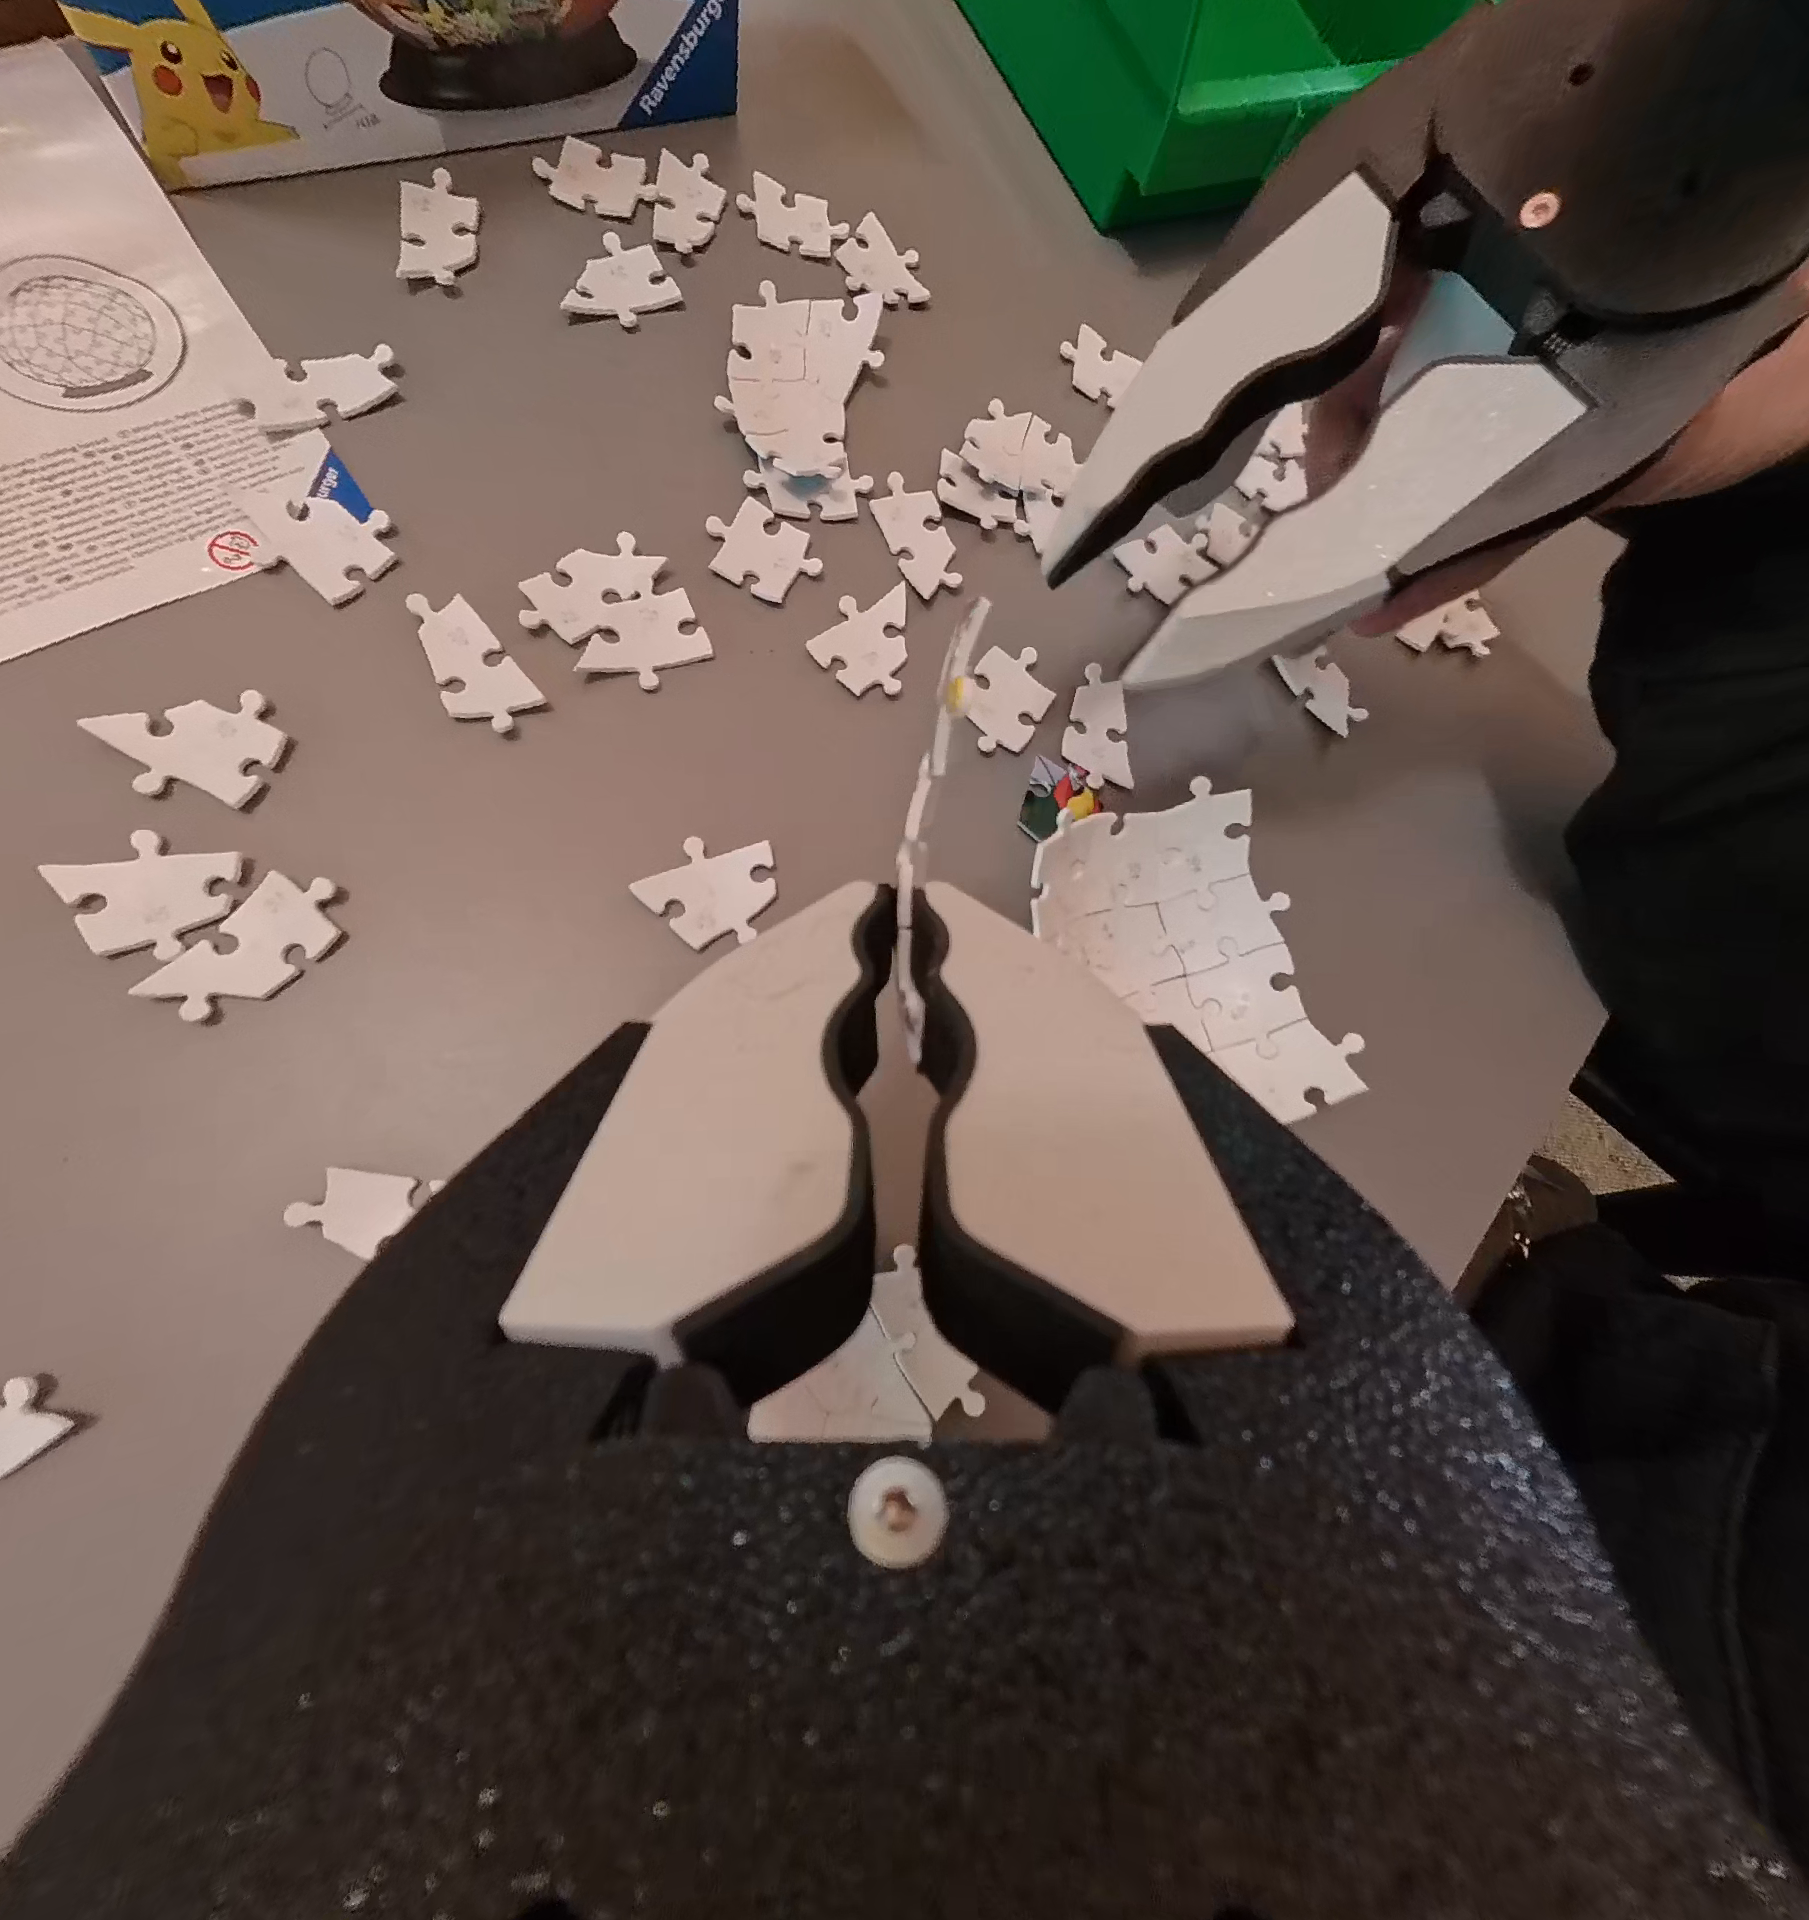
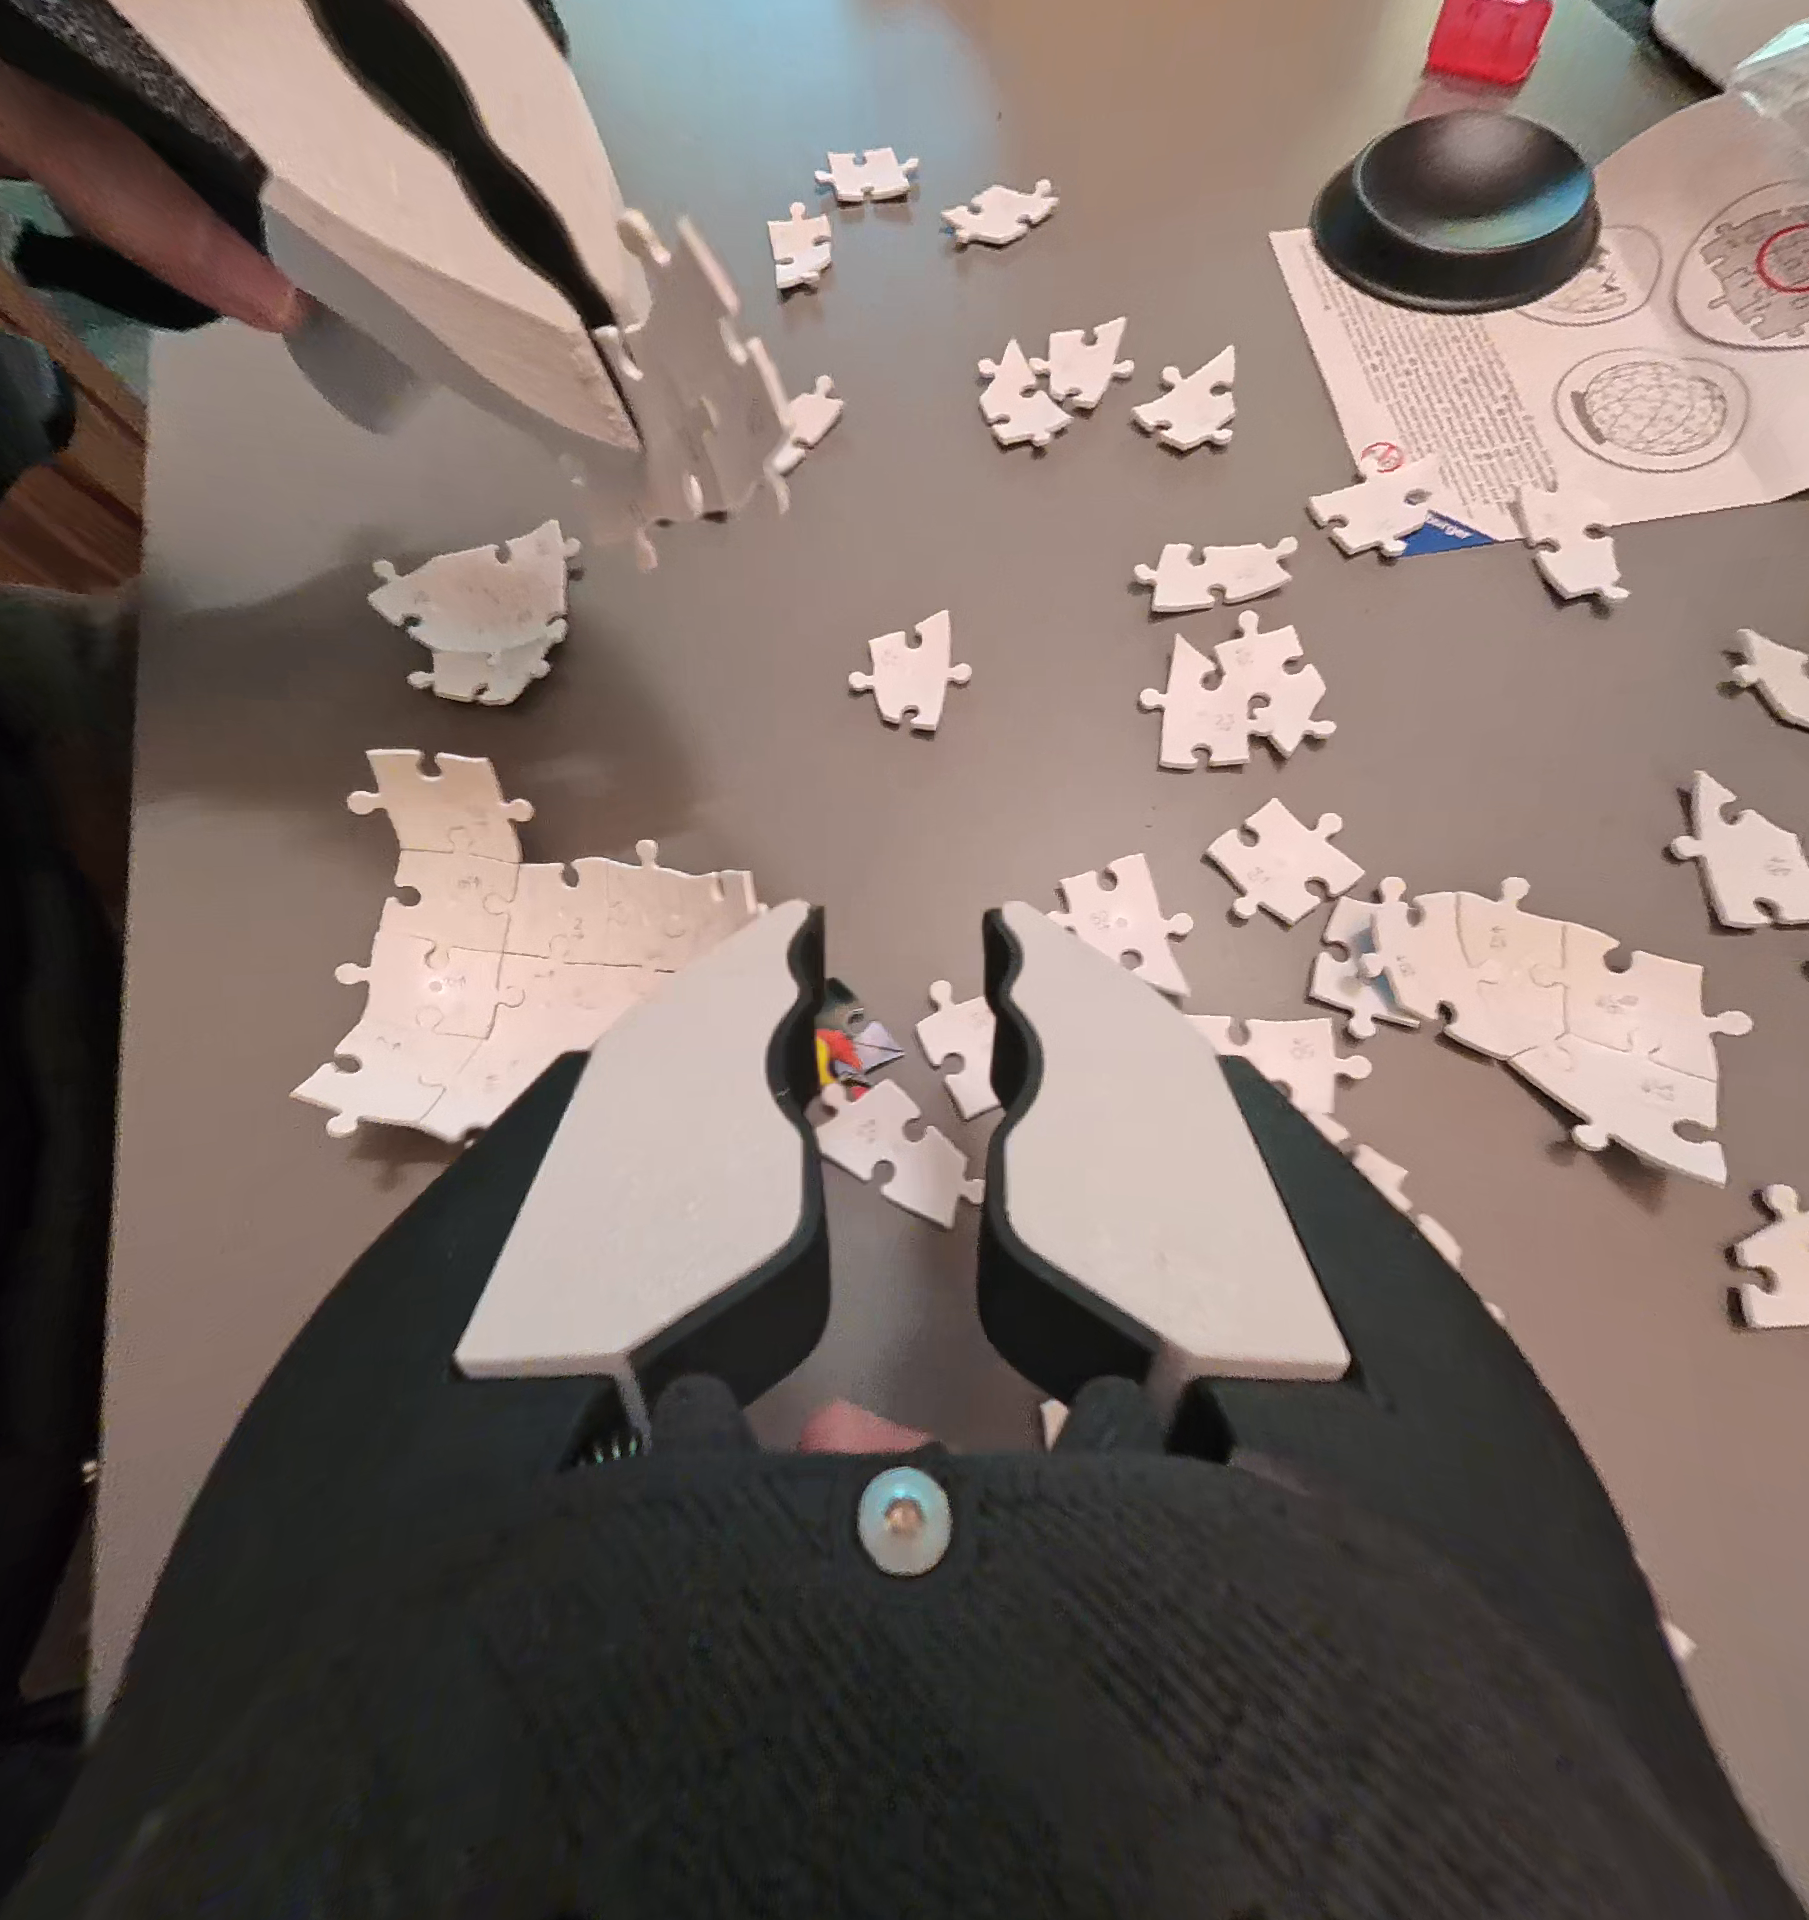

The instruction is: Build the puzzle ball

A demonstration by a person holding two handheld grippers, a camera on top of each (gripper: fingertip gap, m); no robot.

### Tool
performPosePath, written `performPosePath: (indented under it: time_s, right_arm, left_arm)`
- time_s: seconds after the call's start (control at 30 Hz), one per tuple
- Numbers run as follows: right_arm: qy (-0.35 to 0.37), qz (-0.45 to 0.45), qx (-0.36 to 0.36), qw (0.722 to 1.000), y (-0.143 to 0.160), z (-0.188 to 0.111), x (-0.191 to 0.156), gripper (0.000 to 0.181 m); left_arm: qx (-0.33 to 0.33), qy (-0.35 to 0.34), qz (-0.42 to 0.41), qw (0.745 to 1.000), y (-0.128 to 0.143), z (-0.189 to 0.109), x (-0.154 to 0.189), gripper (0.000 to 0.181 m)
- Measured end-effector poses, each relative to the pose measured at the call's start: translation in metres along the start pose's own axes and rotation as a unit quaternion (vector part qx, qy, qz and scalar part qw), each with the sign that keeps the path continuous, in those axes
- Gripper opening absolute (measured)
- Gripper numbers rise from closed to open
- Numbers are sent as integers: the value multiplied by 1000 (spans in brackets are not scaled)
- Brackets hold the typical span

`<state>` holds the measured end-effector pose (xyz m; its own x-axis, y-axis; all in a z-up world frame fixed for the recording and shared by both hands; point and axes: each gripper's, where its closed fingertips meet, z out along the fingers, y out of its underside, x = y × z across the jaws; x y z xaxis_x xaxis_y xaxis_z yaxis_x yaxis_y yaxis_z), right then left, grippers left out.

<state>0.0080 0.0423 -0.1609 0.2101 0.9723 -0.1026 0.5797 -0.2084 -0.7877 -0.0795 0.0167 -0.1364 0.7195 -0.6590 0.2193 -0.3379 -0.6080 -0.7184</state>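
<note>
1. At far left of the left wrist view, a white instruction sheet [image 1: 69,343] lies flat on the grey bench [image 1: 443,1039]. Behind it stands the puzzle box [image 1: 412,83].
2. White loose puzzle pieces [image 1: 609,613] lie scattered face down across the middle of the bench.
3. In the centre of that view, the left tool [image 1: 910,914] is pressed together on a curved strip of joined pieces [image 1: 947,717]. The strip stands on edge and reaches away from the tips, lifted off the bench.
4. Just right of the left tool, a larger curved joined section [image 1: 1191,945] rests on the bench, white side up. One colourful face-up piece [image 1: 1061,800] lies beside it.
5. At upper right, the right tool [image 1: 1097,623] hangs over the pieces with its jaws spread and nothing between them. A person's hand [image 1: 1710,416] holds it.
6. A green bin [image 1: 1191,94] sits at the far edge behind it.
7. In the right wrist view, a black round stand [image 2: 1456,218] rests on the instruction sheet at upper right.
</note>
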Motion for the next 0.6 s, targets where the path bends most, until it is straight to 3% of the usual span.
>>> performPosePath:
  time_s: [0.17, 0.33, 0.47, 0.6]
  right_arm:
    - [-25, 12, -3, 1000, 6, 2, -6, 36]
    - [-91, 37, -2, 995, 0, 14, -28, 35]
    - [-92, 13, -43, 995, 10, 26, -33, 35]
    - [-105, 10, -27, 994, 5, 24, -37, 32]
  left_arm:
    - [-7, 26, -27, 999, 1, 0, 4, 2]
    - [-32, 104, -57, 992, 3, 5, 31, 2]
    - [-52, 109, -72, 990, 9, 10, 35, 2]
    - [-54, 115, -77, 989, 11, 4, 35, 2]
